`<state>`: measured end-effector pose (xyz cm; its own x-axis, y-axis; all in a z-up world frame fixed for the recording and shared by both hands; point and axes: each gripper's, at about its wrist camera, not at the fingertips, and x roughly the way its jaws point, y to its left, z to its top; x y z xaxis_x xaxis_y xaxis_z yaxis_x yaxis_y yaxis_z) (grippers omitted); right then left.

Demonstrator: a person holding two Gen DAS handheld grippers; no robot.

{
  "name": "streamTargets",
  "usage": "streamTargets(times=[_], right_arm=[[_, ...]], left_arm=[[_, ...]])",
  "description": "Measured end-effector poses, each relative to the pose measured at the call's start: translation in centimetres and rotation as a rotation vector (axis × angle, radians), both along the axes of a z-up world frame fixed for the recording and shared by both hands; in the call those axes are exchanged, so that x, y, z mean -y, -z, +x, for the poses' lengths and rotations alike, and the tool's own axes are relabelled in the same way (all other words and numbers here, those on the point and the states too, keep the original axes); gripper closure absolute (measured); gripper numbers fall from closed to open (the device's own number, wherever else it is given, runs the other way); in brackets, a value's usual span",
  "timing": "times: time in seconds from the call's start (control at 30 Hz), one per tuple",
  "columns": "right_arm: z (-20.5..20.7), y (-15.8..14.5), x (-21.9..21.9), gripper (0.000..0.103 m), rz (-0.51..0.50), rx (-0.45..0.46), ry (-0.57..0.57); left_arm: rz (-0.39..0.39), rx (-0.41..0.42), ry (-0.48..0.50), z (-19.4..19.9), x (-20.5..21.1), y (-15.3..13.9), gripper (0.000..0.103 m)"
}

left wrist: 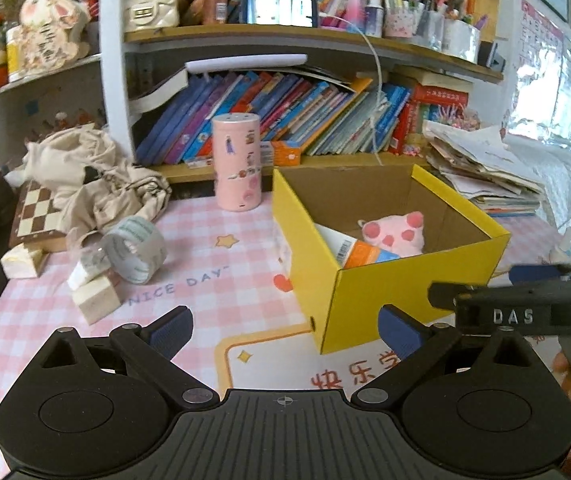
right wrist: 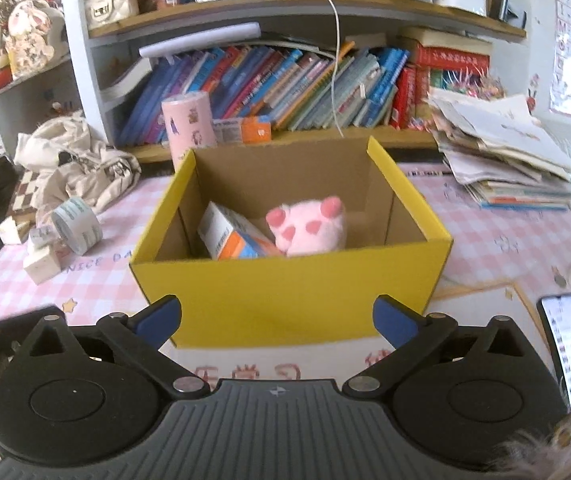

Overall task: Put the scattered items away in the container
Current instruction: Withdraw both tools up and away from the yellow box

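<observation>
**Ana:** Left wrist view first: what do you see between the fingers?

**Ben:** Nothing. The left gripper stands with its blue-padded jaws wide apart over the pink checked tablecloth. The open yellow cardboard box lies ahead and to the right, its near corner just beyond the right finger. The roll of clear packing tape lies on its side ahead and to the left, well apart from the left finger, touching two pale wooden blocks.

**Ana:** And what is in the box?

**Ben:** A pink plush toy with darker pink spots and a white-and-orange carton leaning against the left inner wall. A tall pink cylindrical tin stands behind the box on the cloth.

**Ana:** Right wrist view?

**Ben:** The right gripper is also spread wide, holding nothing. The box sits straight ahead, its yellow front wall filling the gap between the fingers; whether they touch it I cannot tell. The plush and the carton lie inside, beyond the fingertips. A lit smartphone lies on the cloth to the right.
</observation>
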<state>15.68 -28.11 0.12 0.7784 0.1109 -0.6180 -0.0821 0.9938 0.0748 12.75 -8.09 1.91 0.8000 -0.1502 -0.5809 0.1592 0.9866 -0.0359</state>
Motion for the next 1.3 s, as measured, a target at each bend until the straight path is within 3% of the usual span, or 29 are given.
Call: streamTargets(times=[0.77,1.3], right_arm=[[-5.3,0.5,-5.1,0.000,-0.051,-0.003,-0.026],[-7.1,0.7,-9.5,0.000,-0.093,-0.005,-0.113]], left_arm=[[-0.018,-0.023,-0.009,-4.5,-4.8,0.7,0.002],[-0.054,-0.022,-0.075,-6.8,-8.6,1.1,0.002]])
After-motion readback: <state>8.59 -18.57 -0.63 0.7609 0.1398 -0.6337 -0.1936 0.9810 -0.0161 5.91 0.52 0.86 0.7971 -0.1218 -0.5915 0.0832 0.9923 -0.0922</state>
